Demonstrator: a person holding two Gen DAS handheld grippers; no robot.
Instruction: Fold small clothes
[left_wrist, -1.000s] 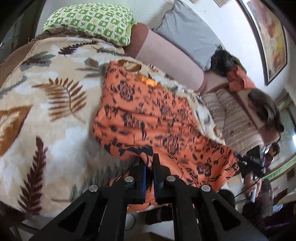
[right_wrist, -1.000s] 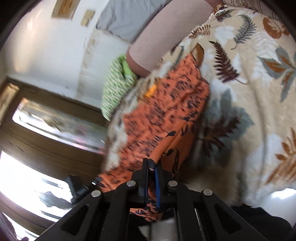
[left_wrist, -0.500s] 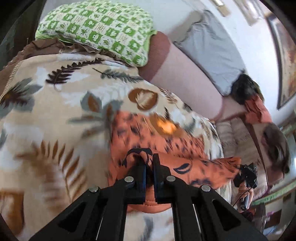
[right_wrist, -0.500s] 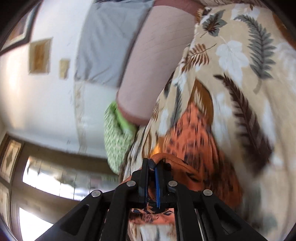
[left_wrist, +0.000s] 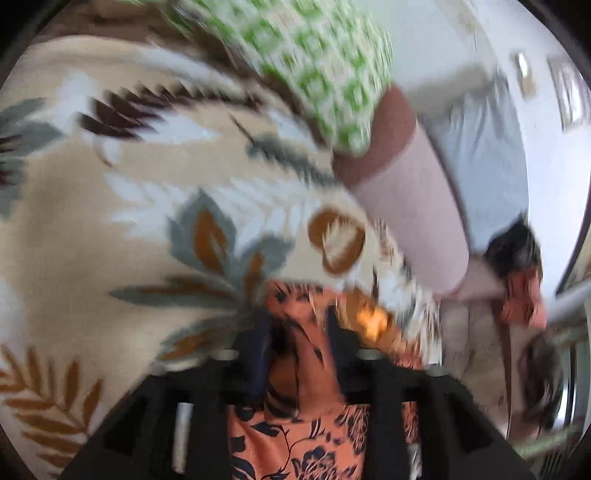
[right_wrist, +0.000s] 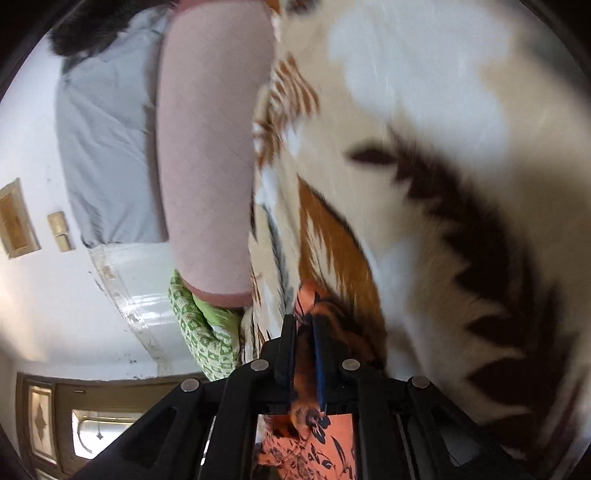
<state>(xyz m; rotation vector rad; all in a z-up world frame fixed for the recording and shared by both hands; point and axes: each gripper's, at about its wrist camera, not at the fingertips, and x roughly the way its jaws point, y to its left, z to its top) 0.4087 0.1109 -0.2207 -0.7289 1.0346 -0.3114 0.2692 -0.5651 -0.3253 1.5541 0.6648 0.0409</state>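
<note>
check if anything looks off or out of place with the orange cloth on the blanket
Nothing stands out. The orange floral cloth lies on the leaf-print blanket, with an edge between the fingers of each hand-held gripper, left and right; both have just been opening. No tears or spills show.

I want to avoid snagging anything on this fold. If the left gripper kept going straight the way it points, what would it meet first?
Probably the orange cloth lying between the open fingers of the left gripper, then the leaf-patterned blanket just beyond it. The picture is blurred, so depth is uncertain.
</note>
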